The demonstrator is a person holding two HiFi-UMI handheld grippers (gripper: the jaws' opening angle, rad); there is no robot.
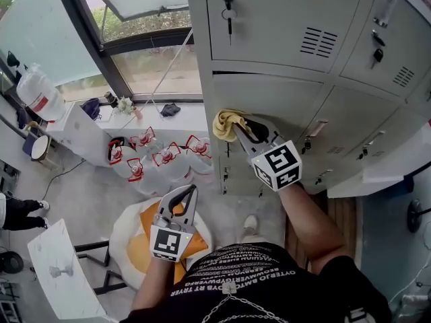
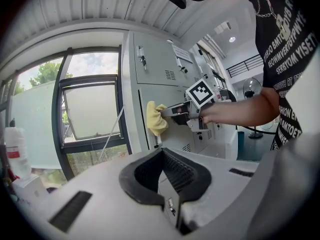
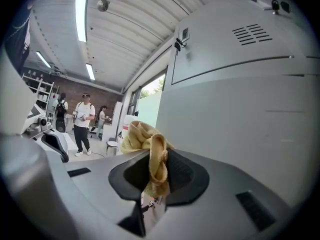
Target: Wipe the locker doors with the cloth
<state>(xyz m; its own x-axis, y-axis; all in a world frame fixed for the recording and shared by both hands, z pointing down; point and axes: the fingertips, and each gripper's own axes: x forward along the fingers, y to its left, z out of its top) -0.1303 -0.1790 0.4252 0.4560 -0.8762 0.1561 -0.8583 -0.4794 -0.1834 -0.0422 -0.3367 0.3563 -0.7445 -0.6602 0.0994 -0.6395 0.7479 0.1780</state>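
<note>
Grey locker doors [image 1: 283, 19] fill the upper right of the head view. My right gripper [image 1: 238, 128] is shut on a crumpled yellow cloth [image 1: 227, 122] and holds it against the top left corner of the middle-row door [image 1: 289, 103]. In the right gripper view the cloth [image 3: 150, 144] bunches out between the jaws, beside the grey door [image 3: 240, 109]. The left gripper view shows the cloth [image 2: 156, 118] and the right gripper [image 2: 169, 112] from the side. My left gripper [image 1: 192, 191] hangs low and left of the lockers, shut with nothing in it [image 2: 162, 156].
Several large water bottles [image 1: 158, 159] stand on the floor by the window [image 1: 145, 19]. A round cushioned stool [image 1: 135, 241] sits under my left gripper, a white table [image 1: 64, 274] at the lower left. Keys hang in the locks [image 1: 229, 9]. People [image 3: 82, 121] stand far off.
</note>
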